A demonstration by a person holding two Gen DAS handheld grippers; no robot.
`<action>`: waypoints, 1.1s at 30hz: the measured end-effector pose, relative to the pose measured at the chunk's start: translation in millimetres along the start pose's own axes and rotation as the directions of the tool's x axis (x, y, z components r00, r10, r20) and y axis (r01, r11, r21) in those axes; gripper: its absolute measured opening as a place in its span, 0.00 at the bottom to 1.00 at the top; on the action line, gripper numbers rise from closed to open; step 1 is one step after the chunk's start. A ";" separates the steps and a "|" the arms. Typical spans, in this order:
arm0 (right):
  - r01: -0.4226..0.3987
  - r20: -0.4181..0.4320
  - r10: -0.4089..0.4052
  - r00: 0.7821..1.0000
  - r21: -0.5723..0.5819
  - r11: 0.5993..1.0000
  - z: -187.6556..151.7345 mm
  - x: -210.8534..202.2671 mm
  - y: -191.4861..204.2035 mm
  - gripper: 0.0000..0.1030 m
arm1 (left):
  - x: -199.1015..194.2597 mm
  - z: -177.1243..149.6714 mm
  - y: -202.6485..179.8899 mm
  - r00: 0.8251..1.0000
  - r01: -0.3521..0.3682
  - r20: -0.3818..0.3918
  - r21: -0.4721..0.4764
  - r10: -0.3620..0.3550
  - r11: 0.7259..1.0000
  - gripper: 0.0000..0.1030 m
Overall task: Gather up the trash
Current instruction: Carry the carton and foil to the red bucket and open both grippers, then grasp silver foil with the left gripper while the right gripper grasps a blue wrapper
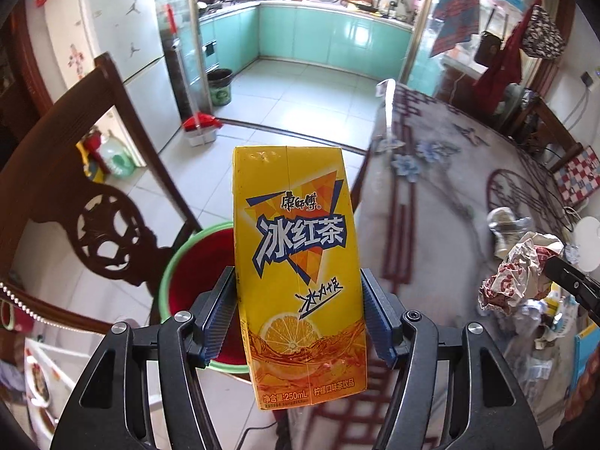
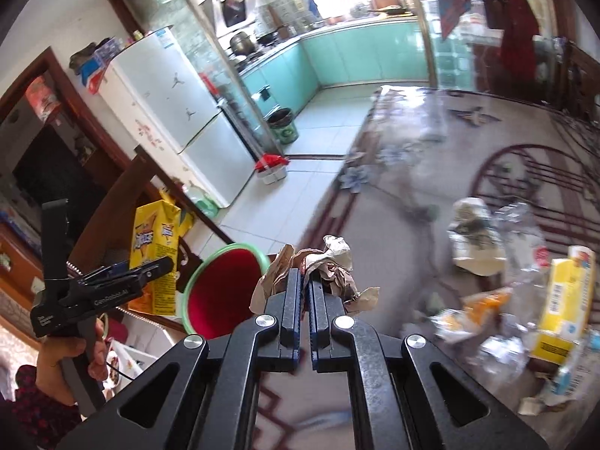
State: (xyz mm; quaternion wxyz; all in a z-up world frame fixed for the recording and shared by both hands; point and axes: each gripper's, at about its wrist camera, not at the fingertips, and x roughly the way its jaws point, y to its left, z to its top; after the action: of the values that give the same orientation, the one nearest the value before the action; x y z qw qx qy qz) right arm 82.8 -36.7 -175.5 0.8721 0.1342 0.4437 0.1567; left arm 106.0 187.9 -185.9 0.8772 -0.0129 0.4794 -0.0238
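Blurred table (image 2: 431, 172) litter unreadable; left tongs (image 1: 300, 311) clamp carton (image 1: 296, 262), right tongs (image 2: 304, 281) pinch crumpled paper (image 2: 330, 262).

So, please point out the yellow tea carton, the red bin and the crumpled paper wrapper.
Tea carton (image 1: 296, 258): left wrist view, middle of its front face.
Red bin (image 2: 225, 292): right wrist view, its red inner wall.
Paper wrapper (image 2: 337, 258): right wrist view, crumpled top above the fingers.

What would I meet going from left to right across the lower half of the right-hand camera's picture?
Left gripper holding a yellow drink carton → red bin with a green rim → crumpled paper in the right gripper → clear plastic bottle → another yellow carton.
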 end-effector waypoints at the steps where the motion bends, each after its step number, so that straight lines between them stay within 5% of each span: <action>1: -0.012 -0.011 0.012 1.000 -0.010 1.000 1.8 12.9 8.4 0.03 | 4.0 -0.3 8.0 1.000 -0.010 -0.010 -0.009 0.010 1.000 0.60; 15: -0.089 -0.185 0.067 0.980 -0.114 0.990 2.2 155.6 83.0 0.03 | 63.4 -18.0 95.0 0.984 -0.086 -0.168 -0.121 0.065 0.989 0.60; 26: -0.101 -0.204 0.068 0.977 -0.157 0.982 3.7 180.7 107.3 0.03 | 85.5 -19.0 108.2 0.976 -0.077 -0.212 -0.135 0.047 0.988 0.61; 29: -0.121 -0.206 0.090 0.974 -0.146 0.982 4.8 182.5 109.3 0.10 | 87.5 -19.5 108.4 0.973 -0.096 -0.222 -0.126 0.067 0.987 0.65; 31: -0.127 -0.193 0.099 0.976 -0.136 0.983 4.1 177.9 108.4 0.28 | 84.7 -19.7 108.1 0.973 -0.116 -0.214 -0.122 0.088 0.986 0.80; 33: -0.131 -0.167 0.109 0.980 -0.129 0.983 4.3 174.7 109.5 0.40 | 79.5 -20.1 107.9 0.976 -0.116 -0.196 -0.122 0.091 0.986 0.80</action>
State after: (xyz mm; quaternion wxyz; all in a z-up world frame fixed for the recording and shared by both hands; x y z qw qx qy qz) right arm 166.8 131.7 -260.0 0.8300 0.0867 0.4910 0.2499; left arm 135.1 291.4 -268.5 0.8247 -0.0441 0.5614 0.0529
